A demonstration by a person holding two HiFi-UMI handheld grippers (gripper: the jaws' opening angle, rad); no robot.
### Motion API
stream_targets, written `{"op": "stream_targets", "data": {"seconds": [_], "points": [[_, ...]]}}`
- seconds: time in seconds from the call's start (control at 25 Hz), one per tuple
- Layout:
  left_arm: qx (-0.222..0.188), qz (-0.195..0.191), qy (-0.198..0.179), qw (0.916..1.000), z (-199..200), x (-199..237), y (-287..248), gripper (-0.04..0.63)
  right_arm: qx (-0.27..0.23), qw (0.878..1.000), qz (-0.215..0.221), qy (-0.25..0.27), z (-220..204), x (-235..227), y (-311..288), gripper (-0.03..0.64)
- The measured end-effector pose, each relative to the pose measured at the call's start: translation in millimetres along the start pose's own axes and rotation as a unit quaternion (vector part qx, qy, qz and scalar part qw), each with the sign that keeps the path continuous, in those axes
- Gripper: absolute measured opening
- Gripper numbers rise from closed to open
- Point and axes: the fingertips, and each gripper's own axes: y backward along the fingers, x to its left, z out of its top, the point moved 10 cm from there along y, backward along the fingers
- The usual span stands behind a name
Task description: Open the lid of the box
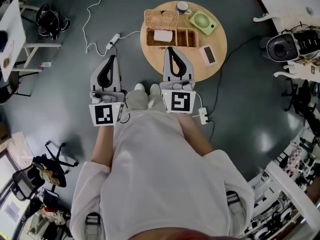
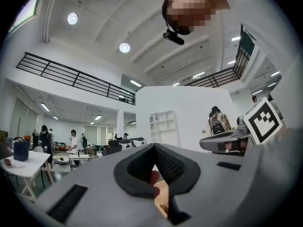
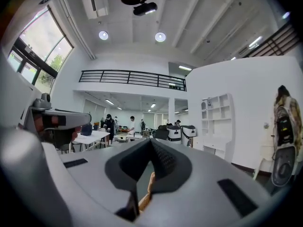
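In the head view, a wicker box (image 1: 167, 36) stands on a round wooden table (image 1: 215, 34). Its woven lid (image 1: 161, 18) lies back behind the compartments, and a white item rests in one of them. My right gripper (image 1: 170, 49) is shut and empty, with its tips at the box's near edge. To the left of the table, my left gripper (image 1: 112, 58) hangs over the floor, also shut and empty. Both gripper views face out into the room, with the left gripper (image 2: 154, 148) and the right gripper (image 3: 150, 143) showing their jaws closed together.
A green fan (image 1: 202, 22), a pink device (image 1: 207, 55) and a small round white object (image 1: 182, 6) share the table. On the floor lie a power strip with white cable (image 1: 112, 40) and another strip (image 1: 203, 115). The person's shoes (image 1: 147, 89) are by the table's edge. Equipment stands at the right.
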Motion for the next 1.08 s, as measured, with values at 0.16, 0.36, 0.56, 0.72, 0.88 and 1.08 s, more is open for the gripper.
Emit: {"op": "stream_targets", "data": {"seconds": [0.16,0.36,0.56,0.72,0.88,1.08], "points": [[-0.001,-0.016,0.007,0.9998,0.0,-12.1,24.2,-0.003,-0.025,1.0,0.013,0.006,4.4,17.2,26.8,-0.003],[0.005,-0.026,0.028,0.9993,0.1,-13.3,50.9,-0.003,-0.019,1.0,0.007,0.015,13.7,36.1,52.0,-0.003],[0.0,-0.038,0.052,0.998,4.4,-5.9,81.2,-0.003,-0.007,1.0,0.003,0.031,23.0,65.9,75.4,-0.003],[0.001,-0.047,0.064,0.9969,-1.6,-4.0,98.6,-0.003,-0.004,1.0,-0.009,0.028,23.9,79.2,90.0,-0.003],[0.0,-0.036,0.072,0.9968,4.4,-9.3,111.9,-0.003,-0.01,0.999,-0.012,0.028,27.9,80.5,102.4,-0.003],[-0.002,-0.035,0.075,0.9966,19.4,-13.1,116.2,-0.003,-0.029,0.997,-0.007,0.065,33.6,74.9,108.4,-0.003]]}}
